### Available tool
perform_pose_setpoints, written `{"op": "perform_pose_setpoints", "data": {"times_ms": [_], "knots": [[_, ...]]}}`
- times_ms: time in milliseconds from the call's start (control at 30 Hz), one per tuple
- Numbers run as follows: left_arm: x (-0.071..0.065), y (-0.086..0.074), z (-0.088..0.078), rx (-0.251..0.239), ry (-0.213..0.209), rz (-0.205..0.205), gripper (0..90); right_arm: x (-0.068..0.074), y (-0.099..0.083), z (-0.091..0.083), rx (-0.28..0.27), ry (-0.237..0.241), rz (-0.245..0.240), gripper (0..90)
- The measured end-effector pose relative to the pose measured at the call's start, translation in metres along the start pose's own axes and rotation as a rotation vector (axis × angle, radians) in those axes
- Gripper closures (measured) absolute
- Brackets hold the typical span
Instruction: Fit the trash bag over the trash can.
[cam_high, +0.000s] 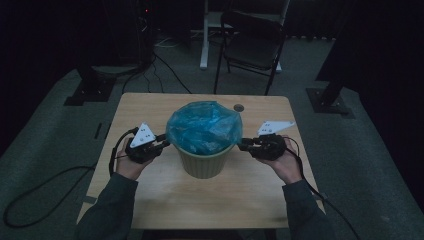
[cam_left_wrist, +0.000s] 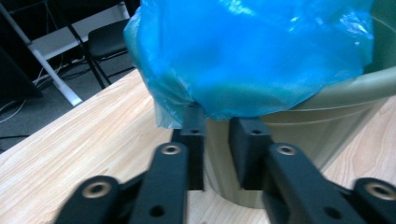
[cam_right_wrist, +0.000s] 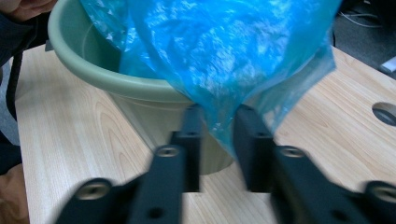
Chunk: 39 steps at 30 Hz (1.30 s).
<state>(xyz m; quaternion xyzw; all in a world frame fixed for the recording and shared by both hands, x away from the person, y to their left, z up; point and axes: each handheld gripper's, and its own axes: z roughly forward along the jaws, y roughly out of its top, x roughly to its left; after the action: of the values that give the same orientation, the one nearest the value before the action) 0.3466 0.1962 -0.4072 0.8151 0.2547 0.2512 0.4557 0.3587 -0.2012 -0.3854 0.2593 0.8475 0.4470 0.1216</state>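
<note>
Tools (cam_high: 165, 142) beside crinkled translucent blue bag (cam_high: 204, 126) (draped over green bin (cam_high: 205, 162))

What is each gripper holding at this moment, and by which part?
Whether either grips cannot be told. The left gripper and right gripper each have the hanging edge of the blue bag between their jaws, over the bin's rim.

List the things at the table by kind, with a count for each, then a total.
Green bin: 1
Blue plastic bag: 1
Handheld grippers: 2, left gripper and right gripper
Total: 4
</note>
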Motion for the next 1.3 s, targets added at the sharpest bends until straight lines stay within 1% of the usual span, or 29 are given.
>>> {"op": "perform_pose_setpoints", "data": {"times_ms": [67, 100, 167, 267, 300, 367, 400, 467, 500, 567, 600, 633, 767, 800, 833, 967, 1067, 1100, 1167, 1200, 1233, 1267, 1300], "knots": [[-0.003, 0.0, 0.0, 0.001, 0.002, 0.014, 84.2, 0.004, 0.001, 0.002, 0.001, 0.011, -0.018, 85.8], [-0.004, 0.0, 0.0, 0.001, 0.001, 0.02, 86.8, 0.005, 0.001, 0.002, 0.003, 0.009, -0.024, 87.6], [-0.006, 0.0, 0.0, -0.001, -0.002, 0.026, 89.4, 0.007, 0.001, 0.002, 0.002, 0.023, -0.029, 88.9], [-0.011, -0.002, -0.001, -0.006, -0.023, 0.037, 89.9, 0.009, 0.0, 0.002, -0.002, 0.052, -0.034, 89.7], [-0.013, -0.003, 0.0, -0.007, -0.037, 0.044, 89.9, 0.01, 0.0, 0.003, 0.001, 0.062, -0.04, 89.7], [-0.021, -0.003, 0.002, 0.007, -0.055, 0.081, 89.9, 0.014, -0.001, 0.007, 0.021, 0.077, -0.058, 89.8], [-0.024, -0.002, 0.003, 0.01, -0.059, 0.092, 89.8, 0.017, -0.001, 0.011, 0.031, 0.084, -0.069, 89.8], [-0.029, -0.002, 0.005, 0.018, -0.071, 0.113, 89.8, 0.019, -0.001, 0.017, 0.045, 0.091, -0.081, 89.8], [-0.031, -0.002, 0.007, 0.023, -0.071, 0.119, 89.8, 0.02, -0.001, 0.019, 0.05, 0.085, -0.087, 89.8], [-0.032, -0.002, 0.008, 0.028, -0.073, 0.124, 89.7, 0.02, -0.002, 0.02, 0.053, 0.086, -0.085, 89.8], [-0.032, -0.004, 0.011, 0.041, -0.072, 0.13, 89.7, 0.019, -0.002, 0.021, 0.056, 0.088, -0.085, 89.8], [-0.032, -0.005, 0.012, 0.044, -0.073, 0.129, 89.7, 0.018, -0.003, 0.022, 0.072, 0.08, -0.091, 89.7], [-0.031, -0.011, 0.016, 0.059, -0.078, 0.121, 89.6, 0.016, -0.006, 0.023, 0.092, 0.077, -0.088, 89.7], [-0.028, -0.015, 0.018, 0.067, -0.078, 0.11, 89.6, 0.014, -0.009, 0.024, 0.103, 0.073, -0.081, 89.6], [-0.027, -0.017, 0.018, 0.069, -0.08, 0.1, 89.7, 0.009, -0.013, 0.026, 0.115, 0.07, -0.064, 89.6], [-0.02, -0.024, 0.02, 0.087, -0.08, 0.074, 89.6, 0.001, -0.022, 0.029, 0.129, 0.066, -0.028, 89.6], [-0.015, -0.028, 0.02, 0.092, -0.073, 0.049, 89.2, -0.002, -0.025, 0.029, 0.138, 0.063, -0.013, 89.6], [-0.014, -0.03, 0.02, 0.1, -0.071, 0.039, 88.8, -0.002, -0.026, 0.028, 0.137, 0.062, -0.015, 89.6], [-0.01, -0.034, 0.019, 0.105, -0.06, 0.017, 86.1, -0.002, -0.027, 0.027, 0.139, 0.061, -0.014, 88.4], [-0.01, -0.034, 0.019, 0.105, -0.06, 0.017, 84.0, -0.002, -0.027, 0.027, 0.139, 0.061, -0.014, 88.4], [-0.007, -0.036, 0.015, 0.092, -0.055, -0.002, 84.0, -0.002, -0.027, 0.026, 0.137, 0.063, -0.016, 86.3], [-0.005, -0.036, 0.011, 0.078, -0.052, -0.012, 80.6, -0.001, -0.027, 0.022, 0.124, 0.063, -0.017, 77.5], [-0.004, -0.035, 0.007, 0.069, -0.049, -0.017, 79.4, -0.001, -0.027, 0.02, 0.113, 0.063, -0.017, 73.8]]}}
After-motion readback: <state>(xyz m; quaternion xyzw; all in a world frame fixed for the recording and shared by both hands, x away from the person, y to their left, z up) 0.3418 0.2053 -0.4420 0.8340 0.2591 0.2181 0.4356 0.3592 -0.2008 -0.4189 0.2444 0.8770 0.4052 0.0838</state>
